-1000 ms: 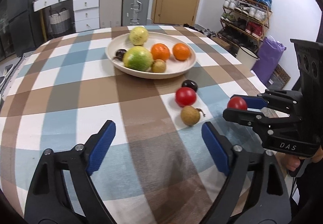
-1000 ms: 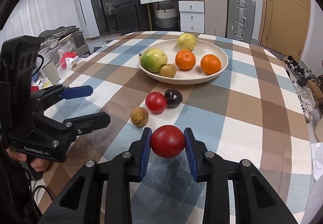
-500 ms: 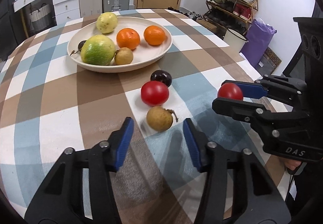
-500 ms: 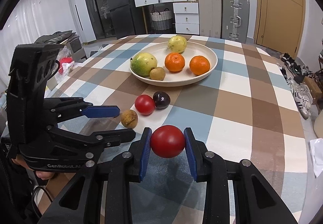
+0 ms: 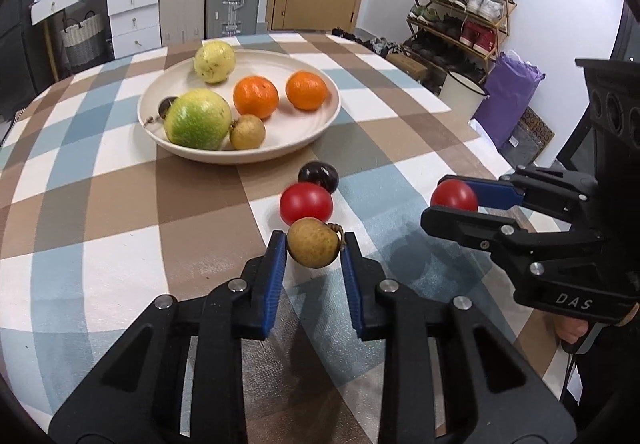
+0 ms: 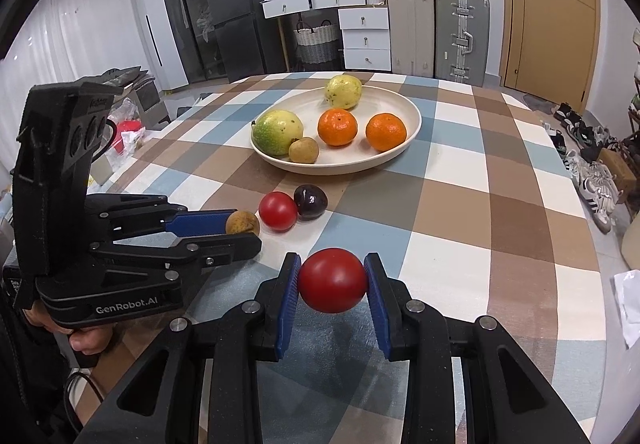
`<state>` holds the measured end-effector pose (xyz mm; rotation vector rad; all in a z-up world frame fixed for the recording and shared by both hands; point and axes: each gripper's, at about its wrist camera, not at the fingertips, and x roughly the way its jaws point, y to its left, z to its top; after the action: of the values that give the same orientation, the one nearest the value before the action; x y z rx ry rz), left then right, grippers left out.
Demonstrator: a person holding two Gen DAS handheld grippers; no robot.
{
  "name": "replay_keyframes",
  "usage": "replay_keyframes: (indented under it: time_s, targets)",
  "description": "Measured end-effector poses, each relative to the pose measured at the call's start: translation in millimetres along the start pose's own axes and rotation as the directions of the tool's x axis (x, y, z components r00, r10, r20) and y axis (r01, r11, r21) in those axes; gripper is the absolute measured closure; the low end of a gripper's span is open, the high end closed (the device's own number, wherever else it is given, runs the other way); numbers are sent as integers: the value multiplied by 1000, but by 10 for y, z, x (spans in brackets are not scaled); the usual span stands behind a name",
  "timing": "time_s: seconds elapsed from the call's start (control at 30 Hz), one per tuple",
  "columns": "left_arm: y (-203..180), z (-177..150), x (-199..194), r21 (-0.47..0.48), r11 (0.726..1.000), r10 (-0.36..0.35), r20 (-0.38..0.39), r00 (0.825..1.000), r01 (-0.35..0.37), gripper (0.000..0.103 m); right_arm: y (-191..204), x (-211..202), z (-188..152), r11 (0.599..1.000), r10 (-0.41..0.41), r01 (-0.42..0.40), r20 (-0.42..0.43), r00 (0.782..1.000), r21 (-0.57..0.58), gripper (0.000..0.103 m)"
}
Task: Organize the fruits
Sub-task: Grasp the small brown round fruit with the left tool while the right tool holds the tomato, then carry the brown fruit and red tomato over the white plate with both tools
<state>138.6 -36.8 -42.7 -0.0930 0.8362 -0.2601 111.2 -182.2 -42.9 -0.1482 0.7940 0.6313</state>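
White "GenRobot.AI" on left gripper (image 6: 240, 230)

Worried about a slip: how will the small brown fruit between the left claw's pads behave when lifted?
The brown fruit is round, so it probably rolls if released. The left claw pinches only its sides; it may pivot. Its skin looks rough, likely grippy.

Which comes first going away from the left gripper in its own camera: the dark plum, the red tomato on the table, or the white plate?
1. Red tomato, just beyond the left gripper.
2. Dark plum, right behind it.
3. White plate, farthest, up-left.
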Motion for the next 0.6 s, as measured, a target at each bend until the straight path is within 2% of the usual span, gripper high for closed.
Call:
replay_keyframes:
  time_s: [0.17,0.6]
  targets:
    - [50,62,-191,0,1000,5,59,998,-5,78,-15,-51,42,1000,9,-9,24,1000,7,70]
    - [307,349,-538,-28,998,62,164,985,-59,78,-75,-149,428,999,25,-27,99,995,17,70]
